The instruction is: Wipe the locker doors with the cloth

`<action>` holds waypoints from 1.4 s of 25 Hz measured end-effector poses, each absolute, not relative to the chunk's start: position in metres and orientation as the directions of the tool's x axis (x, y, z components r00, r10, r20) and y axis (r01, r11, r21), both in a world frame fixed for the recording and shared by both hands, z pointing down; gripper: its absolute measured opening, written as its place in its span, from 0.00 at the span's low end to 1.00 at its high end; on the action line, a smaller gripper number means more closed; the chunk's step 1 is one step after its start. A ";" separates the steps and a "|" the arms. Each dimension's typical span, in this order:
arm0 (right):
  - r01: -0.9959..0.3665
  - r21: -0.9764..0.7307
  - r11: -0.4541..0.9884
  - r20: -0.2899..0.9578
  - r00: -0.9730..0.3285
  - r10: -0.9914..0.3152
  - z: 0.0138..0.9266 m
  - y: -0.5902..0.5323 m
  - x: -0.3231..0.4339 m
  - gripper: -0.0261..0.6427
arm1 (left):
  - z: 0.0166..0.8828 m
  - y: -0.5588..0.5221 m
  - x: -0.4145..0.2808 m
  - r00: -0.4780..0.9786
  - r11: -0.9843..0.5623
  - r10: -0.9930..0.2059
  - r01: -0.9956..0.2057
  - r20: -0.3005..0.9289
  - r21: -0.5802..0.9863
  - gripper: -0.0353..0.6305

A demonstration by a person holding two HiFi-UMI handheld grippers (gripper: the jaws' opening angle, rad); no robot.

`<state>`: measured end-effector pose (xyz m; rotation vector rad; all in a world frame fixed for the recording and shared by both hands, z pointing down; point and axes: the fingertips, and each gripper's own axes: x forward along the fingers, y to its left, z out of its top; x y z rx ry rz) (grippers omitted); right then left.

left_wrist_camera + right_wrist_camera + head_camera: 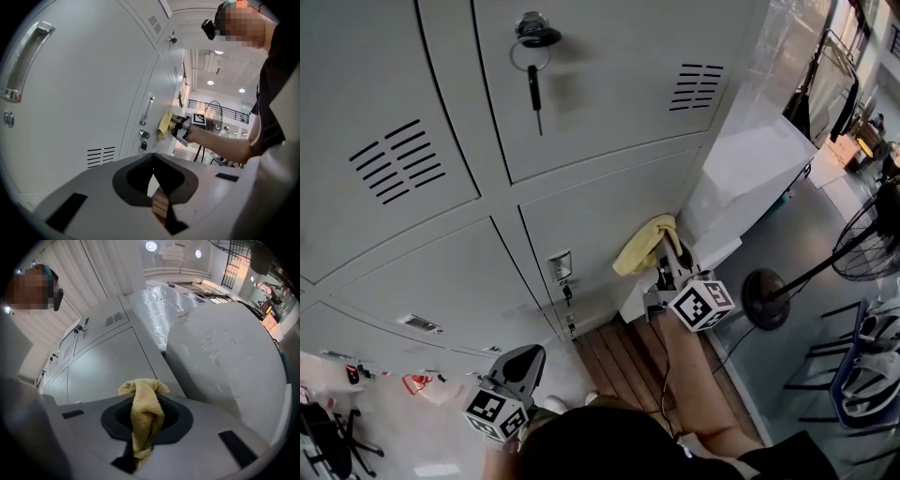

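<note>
Grey locker doors (pixel 600 220) fill the head view. My right gripper (pixel 668 264) is shut on a yellow cloth (pixel 645 246) and holds it against the lower right door, near that door's right edge. In the right gripper view the cloth (pixel 143 411) hangs bunched between the jaws, with the door (pixel 108 362) just beyond. The left gripper view shows the cloth (pixel 165 123) pressed to the door beside a handle (pixel 146 108). My left gripper (pixel 518 364) hangs low and away from the doors. Its jaws (pixel 157 187) are shut with nothing in them.
A key ring (pixel 532 54) hangs from the upper door's lock. A small lock plate (pixel 561 266) sits left of the cloth. A white wrapped panel (pixel 750 169) leans right of the lockers. A standing fan (pixel 870 236), its round base (pixel 767 298) and chairs (pixel 872 356) stand at the right.
</note>
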<state>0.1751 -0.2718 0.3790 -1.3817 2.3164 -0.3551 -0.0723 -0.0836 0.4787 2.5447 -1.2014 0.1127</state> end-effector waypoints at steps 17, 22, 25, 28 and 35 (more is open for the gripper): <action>-0.737 -0.432 0.520 -0.182 -0.494 -0.850 0.396 -0.241 0.096 0.12 | 0.481 -0.070 -0.099 0.652 -0.598 -0.732 -0.755 0.199 0.269 0.06; -0.726 -0.419 0.545 -0.181 -0.522 -0.834 0.395 -0.231 0.072 0.12 | 0.483 -0.067 -0.107 0.658 -0.603 -0.728 -0.748 0.191 0.277 0.06; -0.719 -0.407 0.563 -0.177 -0.543 -0.821 0.396 -0.226 0.059 0.12 | 0.484 -0.067 -0.110 0.661 -0.605 -0.726 -0.745 0.188 0.282 0.06; -0.714 -0.397 0.577 -0.170 -0.561 -0.810 0.396 -0.221 0.048 0.12 | 0.486 -0.067 -0.110 0.667 -0.610 -0.721 -0.739 0.187 0.287 0.06; -0.686 -0.379 0.622 -0.144 -0.620 -0.771 0.407 -0.214 0.030 0.12 | 0.488 -0.071 -0.109 0.674 -0.615 -0.713 -0.733 0.192 0.289 0.06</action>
